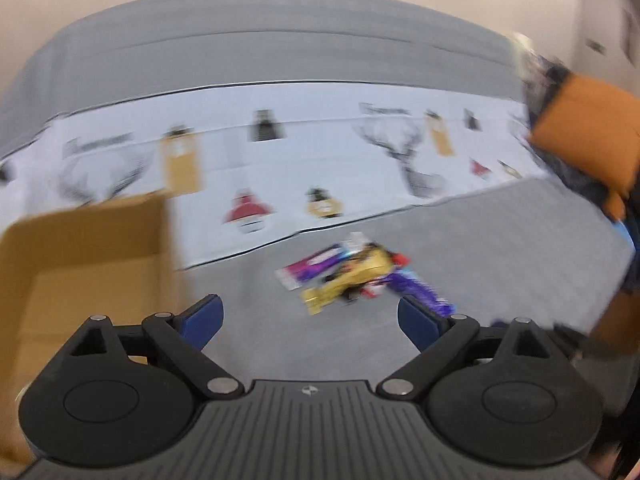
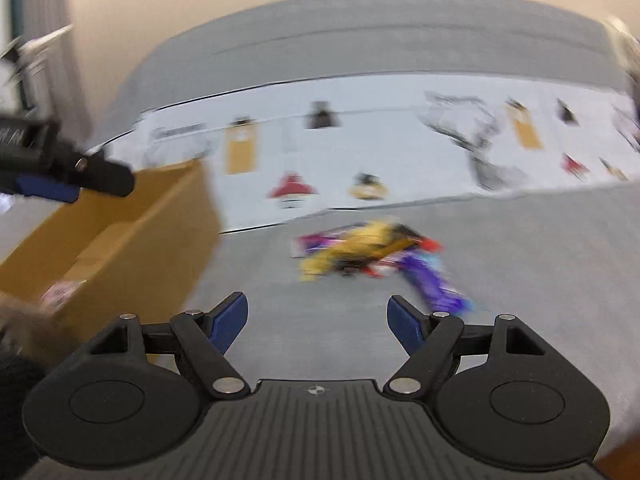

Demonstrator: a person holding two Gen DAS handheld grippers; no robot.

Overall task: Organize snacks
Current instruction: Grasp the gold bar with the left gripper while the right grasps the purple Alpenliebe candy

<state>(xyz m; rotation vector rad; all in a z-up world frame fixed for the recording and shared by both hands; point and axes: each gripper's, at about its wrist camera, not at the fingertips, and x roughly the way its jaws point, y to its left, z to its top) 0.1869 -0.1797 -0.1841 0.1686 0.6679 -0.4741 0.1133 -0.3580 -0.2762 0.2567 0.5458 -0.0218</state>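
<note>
A small heap of snack packets [image 1: 352,272] lies on the grey cloth, with a yellow packet [image 1: 356,276] on top, a pink-and-white one [image 1: 308,268] to its left and a purple one [image 1: 416,292] to its right. My left gripper [image 1: 310,320] hangs just short of the heap, open and empty. The right wrist view shows the same heap [image 2: 372,256] ahead of my right gripper [image 2: 318,320], which is also open and empty. A brown cardboard box [image 1: 80,264] stands open at the left; in the right wrist view the box [image 2: 132,236] holds a pinkish packet [image 2: 60,292]. Both views are blurred.
A white printed paper strip [image 1: 300,152] with antler and ornament pictures lies across the cloth behind the snacks. An orange object [image 1: 588,140] sits at the right edge. The left gripper's fingers [image 2: 60,188] show at the left over the box. A beige wall stands behind.
</note>
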